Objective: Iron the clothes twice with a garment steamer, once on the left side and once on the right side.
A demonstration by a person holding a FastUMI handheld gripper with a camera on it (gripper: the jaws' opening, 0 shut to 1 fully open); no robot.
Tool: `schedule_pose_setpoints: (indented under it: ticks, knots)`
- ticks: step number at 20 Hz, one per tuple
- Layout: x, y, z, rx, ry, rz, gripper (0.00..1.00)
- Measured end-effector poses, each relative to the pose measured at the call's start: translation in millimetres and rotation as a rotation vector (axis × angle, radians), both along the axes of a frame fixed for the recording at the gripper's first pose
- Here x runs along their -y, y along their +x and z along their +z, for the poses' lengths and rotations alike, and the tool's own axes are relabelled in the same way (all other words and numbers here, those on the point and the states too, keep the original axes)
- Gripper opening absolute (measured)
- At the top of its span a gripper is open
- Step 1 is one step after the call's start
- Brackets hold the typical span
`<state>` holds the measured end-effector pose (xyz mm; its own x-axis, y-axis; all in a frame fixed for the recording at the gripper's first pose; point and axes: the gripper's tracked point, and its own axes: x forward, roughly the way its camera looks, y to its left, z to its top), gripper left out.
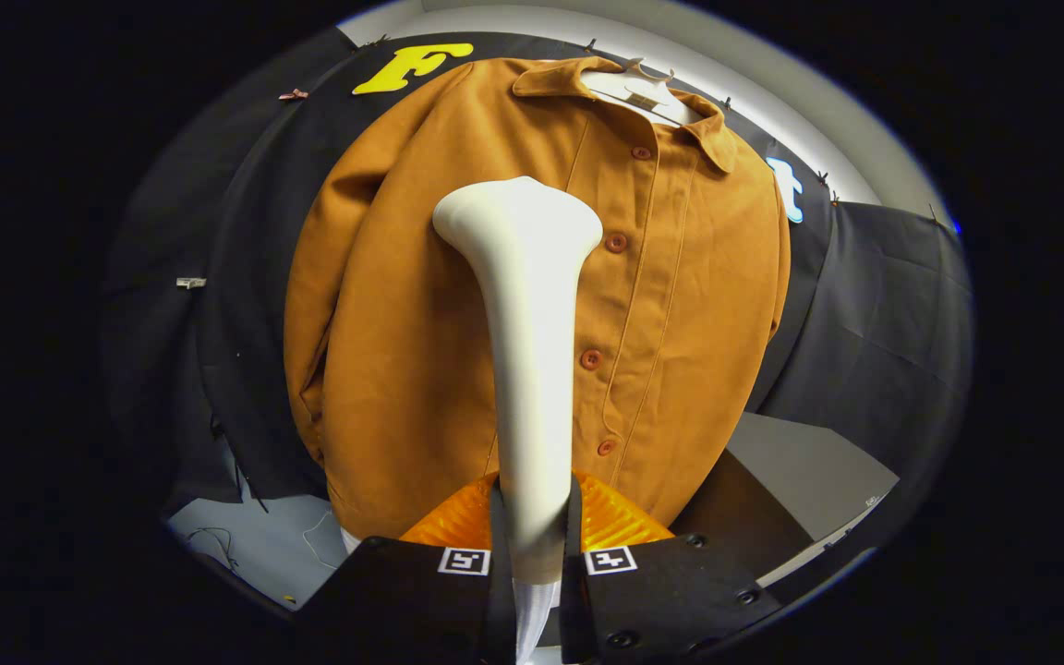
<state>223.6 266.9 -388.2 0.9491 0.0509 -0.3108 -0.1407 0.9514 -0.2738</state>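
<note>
Directly ahead, a white garment steamer (527,369) stands upright between the jaws of the gripper (532,545), which are closed on its handle from both sides. Its long axis runs straight up and away from the jaws, and its flared head (518,217) sits high on a brown button-front shirt (403,323), apparently touching or just in front of the cloth. The head lies just to the left of the shirt's row of buttons (616,242), over the left front panel, below the collar (560,78). The shirt hangs on a hanger (638,92) against the booth's dark wall. By my judgement, the coming stroke runs down the shirt on this side of the buttons; the panel beyond them comes after.
</note>
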Motion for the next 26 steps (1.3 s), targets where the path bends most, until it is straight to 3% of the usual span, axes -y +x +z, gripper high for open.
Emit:
schedule_pose_setpoints:
  ticks: [16,26]
  knots:
    - [21.7,-59.4,-100.9,-0.254,-0.016,0.000,0.23]
    - [42.9,-95.5,-69.2,-0.254,0.031,0.008,0.22]
